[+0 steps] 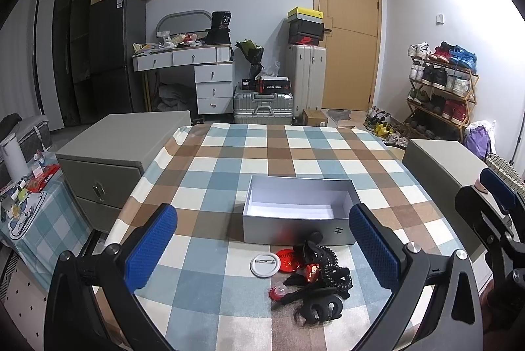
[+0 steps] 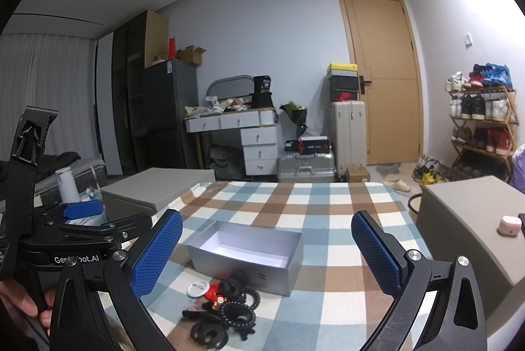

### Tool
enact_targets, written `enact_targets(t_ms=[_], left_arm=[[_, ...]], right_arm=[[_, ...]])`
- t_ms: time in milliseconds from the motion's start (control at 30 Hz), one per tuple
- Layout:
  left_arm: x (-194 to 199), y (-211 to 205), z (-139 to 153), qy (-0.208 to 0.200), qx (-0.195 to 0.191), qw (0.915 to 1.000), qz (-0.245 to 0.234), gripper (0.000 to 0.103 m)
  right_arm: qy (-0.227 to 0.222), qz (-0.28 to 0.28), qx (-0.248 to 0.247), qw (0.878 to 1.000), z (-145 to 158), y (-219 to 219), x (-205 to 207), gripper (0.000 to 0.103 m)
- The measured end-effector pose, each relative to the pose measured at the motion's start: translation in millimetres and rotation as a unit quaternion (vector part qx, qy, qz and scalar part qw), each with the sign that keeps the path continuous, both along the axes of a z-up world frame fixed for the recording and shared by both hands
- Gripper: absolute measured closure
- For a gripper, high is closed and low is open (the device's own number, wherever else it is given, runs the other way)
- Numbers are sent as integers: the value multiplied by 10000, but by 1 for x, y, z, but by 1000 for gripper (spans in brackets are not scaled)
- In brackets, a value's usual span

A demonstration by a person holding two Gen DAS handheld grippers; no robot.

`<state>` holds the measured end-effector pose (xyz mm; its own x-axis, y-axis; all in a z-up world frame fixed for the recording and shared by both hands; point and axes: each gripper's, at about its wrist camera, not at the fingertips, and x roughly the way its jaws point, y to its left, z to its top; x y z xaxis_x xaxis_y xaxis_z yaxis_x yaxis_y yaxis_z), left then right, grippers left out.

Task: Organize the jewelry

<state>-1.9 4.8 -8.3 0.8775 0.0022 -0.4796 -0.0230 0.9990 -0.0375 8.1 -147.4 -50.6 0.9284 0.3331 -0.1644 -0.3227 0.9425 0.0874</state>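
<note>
Nearest the cameras, both grippers hang above the near edge of the checked tablecloth (image 1: pixel 295 147) with nothing between their fingers. The left gripper (image 1: pixel 262 242) has its blue-padded fingers (image 1: pixel 151 246) spread wide, and the right gripper (image 2: pixel 266 249) stands just as wide, its blue pads (image 2: pixel 157 252) framing the heap below. In the right wrist view the left gripper shows at the left edge, gripped by a hand (image 2: pixel 23 305).

Between and just beyond the fingertips lies the jewelry pile (image 1: pixel 315 278), a loose tangle on the cloth: black coiled hair ties (image 2: pixel 238 306) looped over one another, a black claw clip (image 1: pixel 320 308) at the near side, and small red pieces scattered through it (one reads as a red flower-like charm (image 1: pixel 274 292), though it is too small to be certain). A white round badge (image 1: pixel 264 265) lies face down with its pin showing, touching a red round badge (image 1: pixel 288 260) beside it.

Just behind the pile sits the grey open box (image 1: pixel 295 223), rectangular, white inside and holding nothing, its front wall close to the heap.

Farther back, grey cabinets (image 1: pixel 121 147) flank the table on both sides; a small pink object (image 2: pixel 509 225) rests on the right one. Beyond are suitcases (image 1: pixel 262 108), a dresser, a shoe rack (image 1: pixel 439 92) and a wooden door (image 1: pixel 347 23).
</note>
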Motion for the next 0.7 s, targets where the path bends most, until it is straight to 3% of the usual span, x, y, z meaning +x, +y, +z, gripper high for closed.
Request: enact_targets(t_ms=[700], left_arm=[[4, 7, -12, 174, -62, 9998, 44, 1]], right_arm=[[133, 60, -41, 9999, -10, 3, 5, 0]])
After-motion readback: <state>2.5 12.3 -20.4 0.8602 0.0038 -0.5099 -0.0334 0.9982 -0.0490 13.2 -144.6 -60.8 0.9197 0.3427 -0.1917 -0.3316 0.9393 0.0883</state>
